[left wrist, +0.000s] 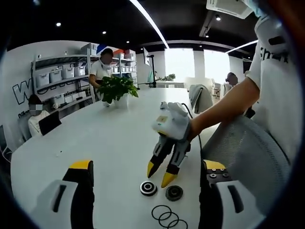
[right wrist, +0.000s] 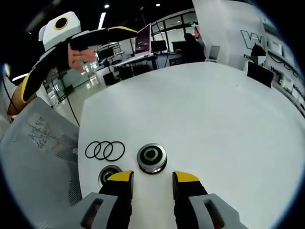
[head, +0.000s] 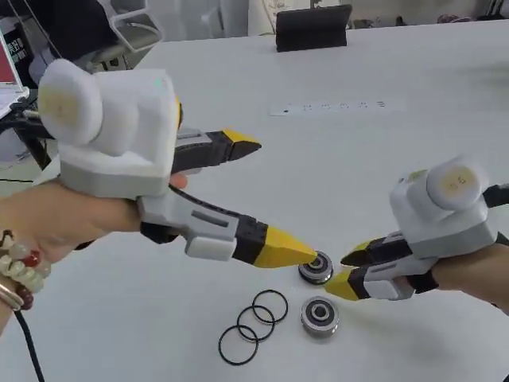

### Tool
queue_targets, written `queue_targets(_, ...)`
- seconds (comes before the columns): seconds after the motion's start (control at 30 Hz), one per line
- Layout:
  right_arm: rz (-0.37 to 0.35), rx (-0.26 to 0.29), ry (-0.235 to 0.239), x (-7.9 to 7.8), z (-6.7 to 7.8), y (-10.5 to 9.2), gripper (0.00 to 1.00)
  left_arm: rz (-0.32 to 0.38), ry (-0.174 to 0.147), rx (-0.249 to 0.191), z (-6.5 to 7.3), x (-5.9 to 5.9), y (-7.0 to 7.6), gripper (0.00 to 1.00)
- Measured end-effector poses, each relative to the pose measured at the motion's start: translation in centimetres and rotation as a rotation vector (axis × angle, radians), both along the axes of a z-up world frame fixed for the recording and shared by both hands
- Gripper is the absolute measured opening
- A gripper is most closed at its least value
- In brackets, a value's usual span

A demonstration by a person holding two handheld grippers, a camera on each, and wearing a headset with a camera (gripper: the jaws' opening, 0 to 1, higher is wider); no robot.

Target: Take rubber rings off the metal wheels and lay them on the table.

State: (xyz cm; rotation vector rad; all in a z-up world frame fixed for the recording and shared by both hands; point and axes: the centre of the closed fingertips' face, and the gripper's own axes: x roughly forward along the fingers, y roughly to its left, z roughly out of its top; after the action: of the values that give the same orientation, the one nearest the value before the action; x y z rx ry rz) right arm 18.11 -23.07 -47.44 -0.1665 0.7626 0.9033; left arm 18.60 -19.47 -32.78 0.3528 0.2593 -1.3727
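Left gripper [head: 282,199] agape, right gripper [right wrist: 153,176] parted at wheel [right wrist: 151,158], potted plant [left wrist: 116,88] beyond

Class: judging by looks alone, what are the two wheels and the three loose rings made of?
Wheels: probably metal, grey with a dull shine on the rim. Rings: likely rubber, thin, matte black, lying as slightly uneven loops.

3 rings [head: 253,322] on table [head: 382,159], L of near wheel [head: 320,315]; 2nd wheel [head: 316,268] just behind.
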Motion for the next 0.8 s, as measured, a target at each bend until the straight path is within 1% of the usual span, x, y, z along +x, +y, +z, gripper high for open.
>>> queue_targets(0.03, 0.0, 0.001, -0.001, 0.0, 0.0, 0.0, 0.31, -0.003, -0.014, 0.003, -0.2, 0.1, -0.2, 0.9)
queue_targets(0.07, -0.004, 0.0, -0.006, 0.1, 0.0, 0.0, 0.31, -0.007, -0.021, 0.006, -0.5, 0.2, -0.4, 0.9)
queue_targets(0.1, -0.006, -0.001, -0.009, 0.2, 0.0, 0.0, 0.32, -0.01, -0.022, 0.011, -1.0, 0.2, -0.6, 0.88)
queue_targets(0.17, -0.013, 0.002, -0.009, 0.3, 0.0, -0.1, 0.32, -0.013, -0.009, 0.027, -1.8, 0.3, -1.0, 0.84)
queue_targets(0.27, -0.022, 0.015, -0.009, 0.3, 0.1, 0.1, 0.28, -0.009, -0.005, 0.049, -3.2, 0.5, -1.5, 0.79)
queue_targets(0.3, -0.021, 0.019, -0.013, 0.3, 0.2, 0.1, 0.26, -0.007, -0.004, 0.052, -3.5, 0.6, -1.6, 0.77)
queue_targets(0.37, -0.02, 0.03, -0.02, 0.4, 0.3, 0.3, 0.26, -0.009, 0.007, 0.056, -4.3, 0.7, -2.0, 0.74)
queue_targets(0.43, -0.015, 0.033, -0.024, 0.4, 0.3, 0.4, 0.26, -0.016, 0.018, 0.061, -5.1, 0.8, -2.2, 0.67)
queue_targets(0.53, -0.004, 0.026, -0.028, 0.4, 0.2, 0.5, 0.25, -0.022, 0.018, 0.065, -6.6, 0.8, -2.6, 0.55)
queue_targets(0.57, -0.003, 0.025, -0.025, 0.3, 0.2, 0.5, 0.25, -0.019, 0.026, 0.062, -6.9, 0.8, -2.7, 0.51)
queue_targets(0.6, -0.002, 0.025, -0.024, 0.3, 0.2, 0.5, 0.25, -0.012, 0.041, 0.057, -7.3, 0.8, -2.8, 0.48)
queue_targets(0.63, 0.0, 0.024, -0.026, 0.3, 0.2, 0.5, 0.25, -0.004, 0.054, 0.05, -7.9, 1.1, -2.8, 0.47)
queue_targets(0.77, 0.002, 0.026, -0.021, 0.3, 0.1, 0.5, 0.25, 0.028, 0.077, 0.046, -9.4, 1.5, -2.7, 0.4)
queue_targets(0.8, 0.003, 0.026, -0.021, 0.3, 0.1, 0.5, 0.25, 0.039, 0.09, 0.038, -9.7, 1.5, -2.7, 0.39)
